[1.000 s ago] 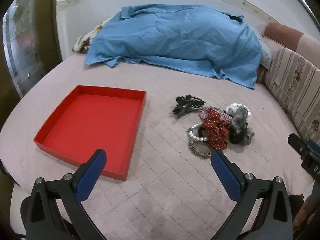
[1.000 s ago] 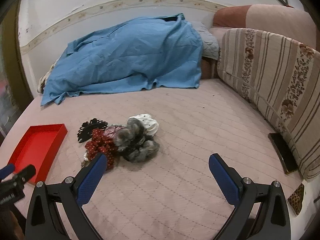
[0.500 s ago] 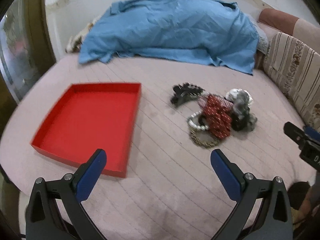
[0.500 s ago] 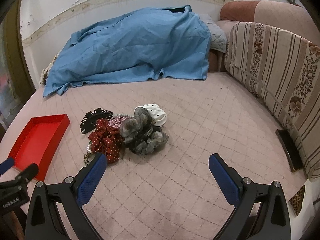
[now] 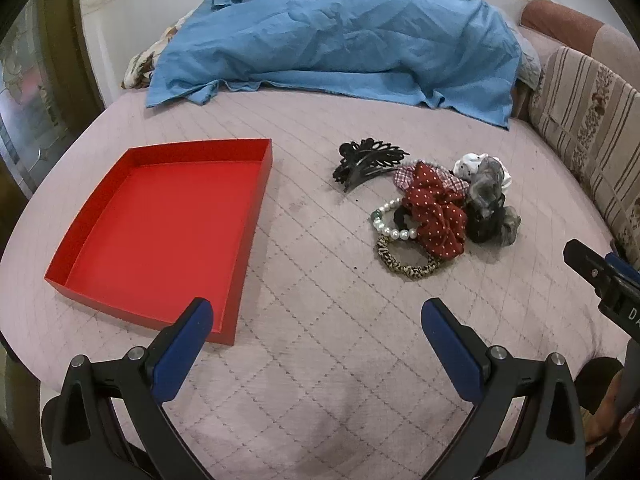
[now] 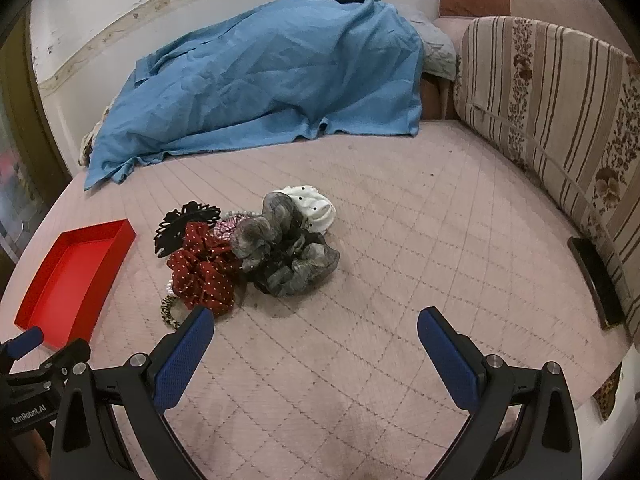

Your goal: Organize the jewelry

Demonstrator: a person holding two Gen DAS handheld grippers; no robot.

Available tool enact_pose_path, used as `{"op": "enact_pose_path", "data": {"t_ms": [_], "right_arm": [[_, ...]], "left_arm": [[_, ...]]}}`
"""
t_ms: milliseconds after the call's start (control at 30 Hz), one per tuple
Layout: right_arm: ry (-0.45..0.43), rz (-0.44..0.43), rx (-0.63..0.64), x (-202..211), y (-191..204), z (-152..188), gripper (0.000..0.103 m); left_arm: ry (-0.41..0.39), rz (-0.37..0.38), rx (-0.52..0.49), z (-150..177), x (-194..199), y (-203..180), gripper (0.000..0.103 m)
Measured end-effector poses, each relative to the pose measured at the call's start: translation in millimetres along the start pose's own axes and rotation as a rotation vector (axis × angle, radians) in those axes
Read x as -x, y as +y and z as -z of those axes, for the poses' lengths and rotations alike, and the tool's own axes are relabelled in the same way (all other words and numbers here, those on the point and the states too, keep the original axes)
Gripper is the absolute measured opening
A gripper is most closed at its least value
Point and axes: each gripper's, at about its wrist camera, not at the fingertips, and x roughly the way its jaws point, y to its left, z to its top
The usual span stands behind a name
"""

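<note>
A small heap of accessories lies on the pink quilted bed: a black hair claw (image 5: 366,160), a red dotted scrunchie (image 5: 436,216), a pearl bracelet (image 5: 390,224), a leopard hair tie (image 5: 404,262), a grey scrunchie (image 6: 288,248) and a white dotted one (image 6: 314,206). An empty red tray (image 5: 160,232) sits left of the heap. My left gripper (image 5: 316,324) hovers open near the bed's front, below the gap between tray and heap. My right gripper (image 6: 316,332) is open too, in front and to the right of the heap, holding nothing.
A crumpled blue sheet (image 5: 344,36) covers the back of the bed. A striped floral cushion (image 6: 560,104) lines the right side, with a dark flat object (image 6: 596,280) at its foot. The bed's front edge is close under both grippers.
Both grippers have come forward and lower toward the bed, so the heap and tray look nearer. Nothing on the bed has moved, and both grippers stayed open.
</note>
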Motion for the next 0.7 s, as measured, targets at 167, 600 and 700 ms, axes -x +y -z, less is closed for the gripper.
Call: {"op": "enact_pose_path", "data": {"t_ms": [167,600,700], "right_arm": [[0.015,-0.012,-0.011,-7,-4,3,0.103],[0.026,-0.084,-0.021,-27,-13,-13,0.103],[0.037,-0.137,-0.03,-40,-13,-26,0.1]], "left_arm": [[0.014,-0.008,0.002,0,-5,-1,0.103],[0.001,0.085,-0.043,-27,-15,-10,0.103],[-0.012,0.15,-0.098,-43,-22,-27,0.103]]}}
